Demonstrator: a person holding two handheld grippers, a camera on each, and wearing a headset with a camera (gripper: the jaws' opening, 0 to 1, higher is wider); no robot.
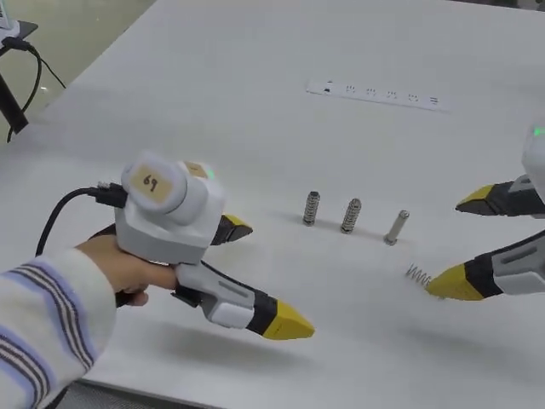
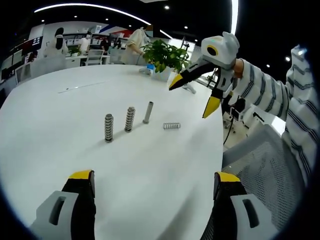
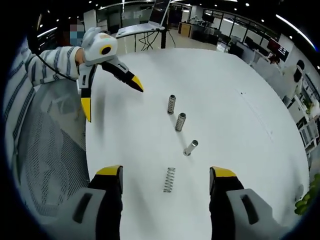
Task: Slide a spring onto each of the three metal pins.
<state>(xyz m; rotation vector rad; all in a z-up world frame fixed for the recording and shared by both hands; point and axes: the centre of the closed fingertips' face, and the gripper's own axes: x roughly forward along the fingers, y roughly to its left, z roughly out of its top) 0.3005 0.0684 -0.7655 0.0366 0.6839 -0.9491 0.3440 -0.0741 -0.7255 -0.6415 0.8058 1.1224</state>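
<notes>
Three pins are standing in a row on the white table (image 1: 213, 102), upright as far as you can judge. Two are already carrying springs: the left pin (image 1: 312, 207) and the middle pin (image 1: 351, 215). One bare pin (image 1: 396, 227) is standing at the right end of the row. One loose spring (image 3: 170, 180) is lying flat on the table, just on your side of that bare pin, so you are looking at three springs in all (two seated, one free).

Your right gripper (image 1: 464, 243) is the nearer tool by a good margin. Its jaws are spread wide and gripping nothing. In the right gripper view the loose spring is lying between the two yellow tips, with its long axis running forward along the gripper's own line and pointing roughly at the bare pin beyond it. In the head view the lower tip is sitting right at the spring's end. Whether it is touching the spring cannot be told.

Your left gripper (image 1: 260, 274) is hovering well apart from the row, off to the left, jaws also wide and empty.

Closing the right jaws here would probably be pinching the spring across its coils. The spring is lying down while the pin is standing up, so you are likely facing a quarter turn before the open end can meet the pin's top.
</notes>
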